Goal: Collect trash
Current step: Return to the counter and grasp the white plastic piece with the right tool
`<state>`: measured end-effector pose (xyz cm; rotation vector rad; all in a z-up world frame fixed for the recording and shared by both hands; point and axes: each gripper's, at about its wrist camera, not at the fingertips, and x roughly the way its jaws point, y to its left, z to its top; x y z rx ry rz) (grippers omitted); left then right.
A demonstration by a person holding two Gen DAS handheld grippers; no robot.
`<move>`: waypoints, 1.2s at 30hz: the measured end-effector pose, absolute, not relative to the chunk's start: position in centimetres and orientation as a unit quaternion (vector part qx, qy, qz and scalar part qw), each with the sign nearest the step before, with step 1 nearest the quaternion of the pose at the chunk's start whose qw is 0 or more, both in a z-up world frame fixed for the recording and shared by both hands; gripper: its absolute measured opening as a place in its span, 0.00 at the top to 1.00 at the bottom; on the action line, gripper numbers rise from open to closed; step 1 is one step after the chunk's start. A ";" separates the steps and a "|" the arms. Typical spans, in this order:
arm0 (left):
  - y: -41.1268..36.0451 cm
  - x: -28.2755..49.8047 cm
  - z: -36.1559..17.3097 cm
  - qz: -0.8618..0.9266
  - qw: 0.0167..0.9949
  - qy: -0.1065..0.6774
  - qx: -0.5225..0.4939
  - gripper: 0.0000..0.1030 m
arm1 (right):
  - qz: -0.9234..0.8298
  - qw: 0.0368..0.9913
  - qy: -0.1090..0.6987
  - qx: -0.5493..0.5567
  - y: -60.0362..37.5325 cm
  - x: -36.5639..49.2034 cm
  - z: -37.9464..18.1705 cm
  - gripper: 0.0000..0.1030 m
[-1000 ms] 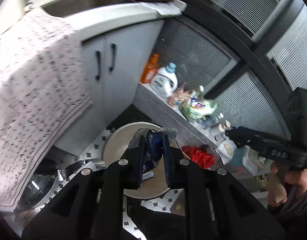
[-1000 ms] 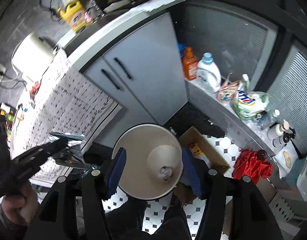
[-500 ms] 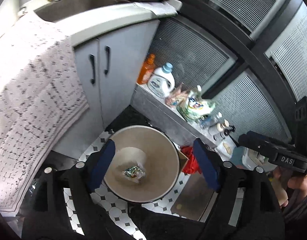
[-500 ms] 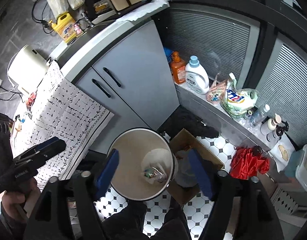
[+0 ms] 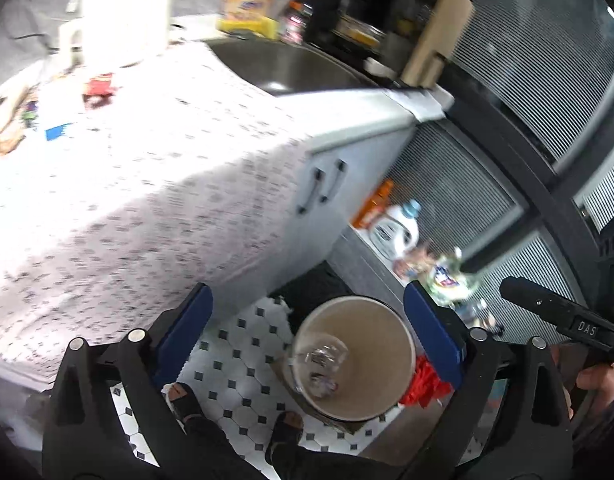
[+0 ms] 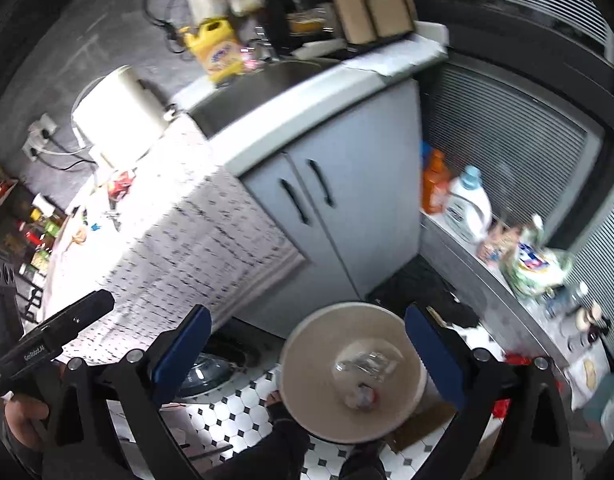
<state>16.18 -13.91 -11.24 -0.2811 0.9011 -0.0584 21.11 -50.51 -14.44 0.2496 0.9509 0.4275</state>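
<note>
Left wrist view: the left gripper (image 5: pixel 307 320) has its blue-padded fingers (image 5: pixel 185 330) spread wide apart with nothing between them, and below it stand the person's sandalled feet (image 5: pixel 183 398) on a black-and-white tiled floor (image 5: pixel 243 364). Just past the feet sits the round beige trash bin (image 5: pixel 391 360) on that floor, with crumpled clear wrappers (image 5: pixel 321 360) lying at its bottom, left of centre. A red cloth (image 5: pixel 425 384) shows just right of the bin. The right gripper (image 5: pixel 563 320) reaches in from the right edge, too side-on here to judge its opening. In the right wrist view, the right gripper (image 6: pixel 307 344) is likewise wide open and empty, its blue pads (image 6: pixel 431 354) framing the same bin (image 6: pixel 307 364), where the wrappers (image 6: pixel 365 364) lie blurred inside. Behind the bin stands a grey two-door cabinet (image 6: pixel 347 200) under a sink counter (image 6: pixel 291 112), with a printed tablecloth (image 6: pixel 195 236) hanging over the table beside it; small scraps (image 6: pixel 119 184) lie on that cloth. On a low ledge to the right stand an orange bottle (image 6: pixel 435 184) and a white detergent bottle (image 6: pixel 467 204), close together. Farther back, a yellow jug (image 6: pixel 219 50) sits by the sink near a white kettle (image 6: pixel 119 116).
</note>
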 end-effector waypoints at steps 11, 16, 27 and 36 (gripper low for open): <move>-5.2 14.0 -8.9 0.040 0.901 0.400 -0.163 0.06 | 0.271 0.861 0.421 0.087 -41.1 22.6 -11.0 0.08; -1.1 13.7 -8.3 0.065 0.903 0.387 -0.178 0.06 | 0.295 0.858 0.413 0.076 -36.6 23.0 -9.7 0.08; 8.2 13.6 -7.7 0.094 0.904 0.355 -0.219 0.06 | 0.332 0.848 0.408 0.059 -27.0 23.4 -7.6 0.08; 14.2 14.1 -8.8 0.102 0.899 0.352 -0.239 0.06 | 0.337 0.839 0.426 0.012 -19.3 24.4 -7.9 0.12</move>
